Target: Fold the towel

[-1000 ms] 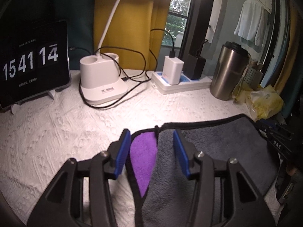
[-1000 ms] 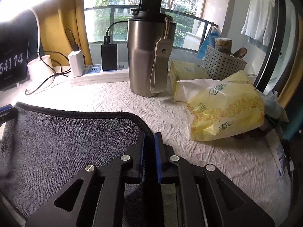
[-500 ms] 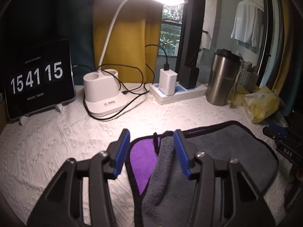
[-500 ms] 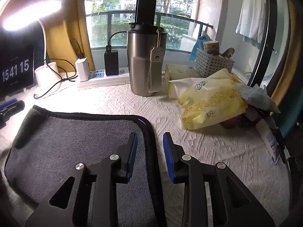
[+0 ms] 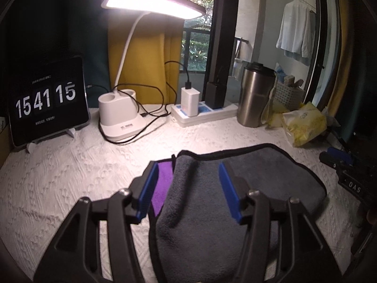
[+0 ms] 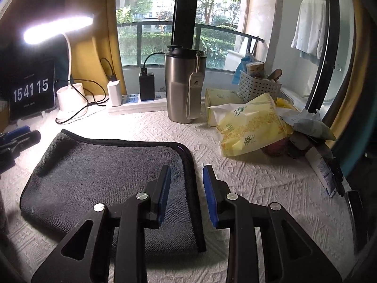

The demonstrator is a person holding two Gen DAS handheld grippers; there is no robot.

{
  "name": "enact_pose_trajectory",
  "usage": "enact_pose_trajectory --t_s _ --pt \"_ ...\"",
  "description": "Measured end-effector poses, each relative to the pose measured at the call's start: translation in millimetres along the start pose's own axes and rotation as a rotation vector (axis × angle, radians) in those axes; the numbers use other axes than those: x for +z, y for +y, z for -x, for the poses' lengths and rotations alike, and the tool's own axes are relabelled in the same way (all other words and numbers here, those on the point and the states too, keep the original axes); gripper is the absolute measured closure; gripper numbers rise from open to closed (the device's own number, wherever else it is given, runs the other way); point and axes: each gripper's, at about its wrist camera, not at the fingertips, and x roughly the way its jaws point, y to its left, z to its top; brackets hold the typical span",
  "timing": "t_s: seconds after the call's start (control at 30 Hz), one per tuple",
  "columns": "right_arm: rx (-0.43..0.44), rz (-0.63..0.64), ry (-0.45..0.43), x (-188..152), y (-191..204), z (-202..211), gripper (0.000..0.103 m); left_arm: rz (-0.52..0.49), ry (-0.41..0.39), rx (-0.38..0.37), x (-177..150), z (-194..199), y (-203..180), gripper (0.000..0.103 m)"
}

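A grey towel with black trim lies folded on the white textured table cover. In the left wrist view the towel shows a purple underside peeking out at its left edge. My left gripper is open and empty, raised above the towel's left end. My right gripper is open and empty, raised above the towel's right edge. The left gripper's tip also shows at the left of the right wrist view.
At the back stand a clock tablet, a lit desk lamp, a power strip with chargers and a steel tumbler. Yellow tissue packs and a white basket crowd the right.
My right gripper has opened, let go of the towel's edge and pulled back upward. My left gripper has lifted and drawn back, still open. The towel now lies flat.
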Motion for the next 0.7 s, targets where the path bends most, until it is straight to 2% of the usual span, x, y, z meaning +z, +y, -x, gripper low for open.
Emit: enact_pose_trajectory --t_s 0.07,0.13,0.57,0.7 --pt "0.004 0.002 -0.005 -0.7 1.2 4.4 0.073 0.003 0.001 -0.005 -1.9 4.0 -2.0 0.045" --pt "0.006 0.005 -0.010 -2.4 1.7 9.7 0.073 0.006 -0.007 -0.009 -2.9 9.4 -4.0 0.035" --pt "0.025 -0.013 -0.067 -13.9 -9.6 49.9 0.073 -0.007 -0.043 -0.033 -13.3 45.8 -18.3 0.035" --pt "0.034 -0.013 -0.087 -16.6 -11.4 61.7 0.072 -0.019 -0.060 -0.069 -16.9 57.0 -24.8 0.035"
